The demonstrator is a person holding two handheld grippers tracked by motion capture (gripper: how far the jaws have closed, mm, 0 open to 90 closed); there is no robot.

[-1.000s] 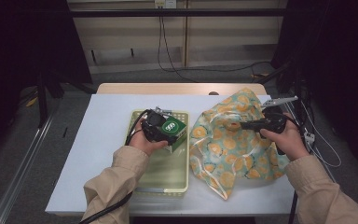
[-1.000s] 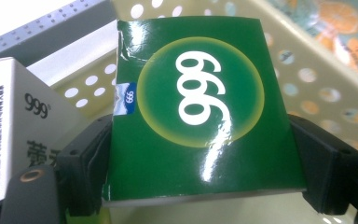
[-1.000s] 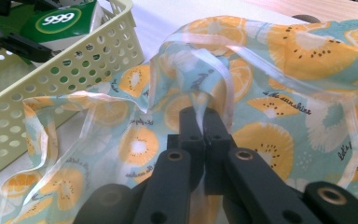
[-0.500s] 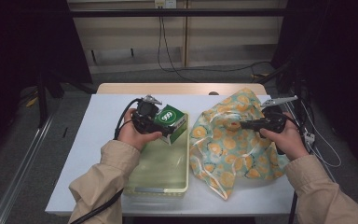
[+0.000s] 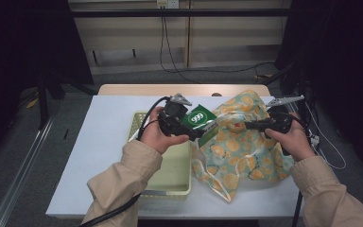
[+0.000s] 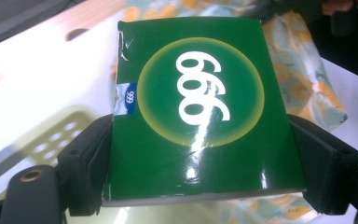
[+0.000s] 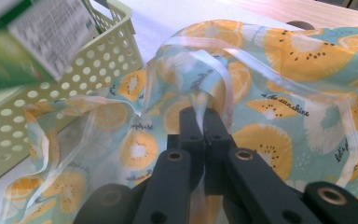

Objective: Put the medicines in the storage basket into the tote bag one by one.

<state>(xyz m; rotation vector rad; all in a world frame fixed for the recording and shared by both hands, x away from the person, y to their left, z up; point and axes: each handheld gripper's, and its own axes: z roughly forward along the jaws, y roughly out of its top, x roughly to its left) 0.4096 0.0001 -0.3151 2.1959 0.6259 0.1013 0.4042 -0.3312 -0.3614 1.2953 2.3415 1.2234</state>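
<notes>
We see the left gripper (image 5: 196, 128) clamping a green box (image 5: 199, 121) between its jaws, held in the air above the pale basket (image 5: 170, 177) and just beside the fruit-print bag (image 5: 246, 146); the right gripper (image 7: 204, 116) has its jaws pinched shut on the bag's clear handle (image 7: 200, 58), over the table (image 5: 104, 142).

**Lab recording bay, not a home**

Looked like a staged test station: white table (image 5: 104, 142) ringed by black curtains (image 5: 23, 52), bare grey floor (image 5: 42, 142), cables (image 5: 170, 52) hanging from a wall socket (image 5: 166, 4), metal rail (image 5: 19, 184) along the left, pale panel wall (image 5: 132, 42) behind, dark stand (image 5: 42, 94) beside the table
</notes>
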